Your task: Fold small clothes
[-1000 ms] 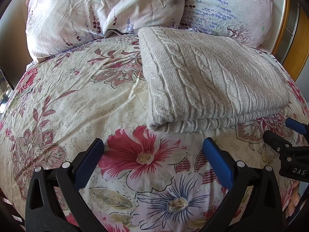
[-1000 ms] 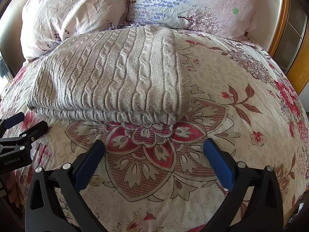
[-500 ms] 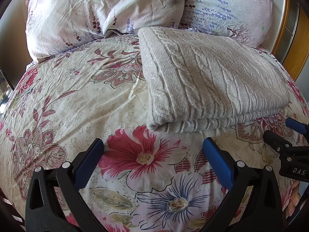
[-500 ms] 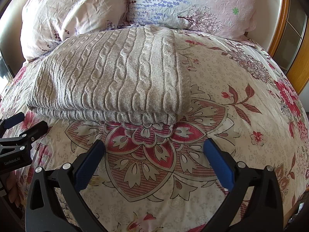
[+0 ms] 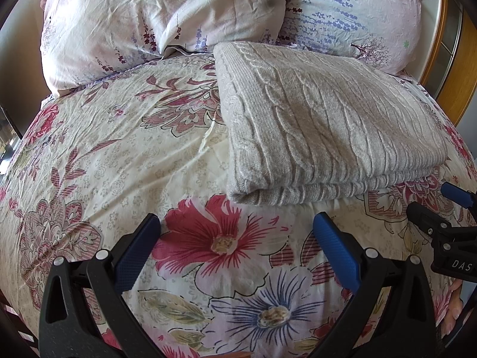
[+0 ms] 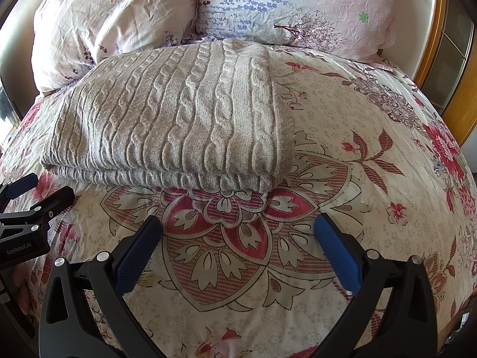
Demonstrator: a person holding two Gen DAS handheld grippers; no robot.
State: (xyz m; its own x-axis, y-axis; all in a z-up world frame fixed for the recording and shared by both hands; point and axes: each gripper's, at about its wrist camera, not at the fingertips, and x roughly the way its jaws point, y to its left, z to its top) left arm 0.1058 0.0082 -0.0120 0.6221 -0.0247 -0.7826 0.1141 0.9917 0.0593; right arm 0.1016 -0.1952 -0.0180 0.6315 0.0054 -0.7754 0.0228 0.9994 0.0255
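One grey cable-knit sweater, folded into a thick rectangle, lying on the bed's floral cream-and-pink cover; two crumpled pastel floral pillows at 12 o'clock behind it, the sweater's far edge just beside them; two hand-held grippers, black frames with blue finger pads.

Left hand-held gripper: fingers spread wide, holding nothing, above bare cover; sweater at 1 o'clock from it, near edge close but apart.

Right hand-held gripper: likewise spread and empty; sweater at 11 o'clock, folded edge just ahead, not touching.

Each wrist view catches the other gripper cut off at the frame edge, at 3 o'clock and at 9 o'clock; a wooden frame partly visible at 2 o'clock; the sweater's sleeves and collar hidden inside the fold.
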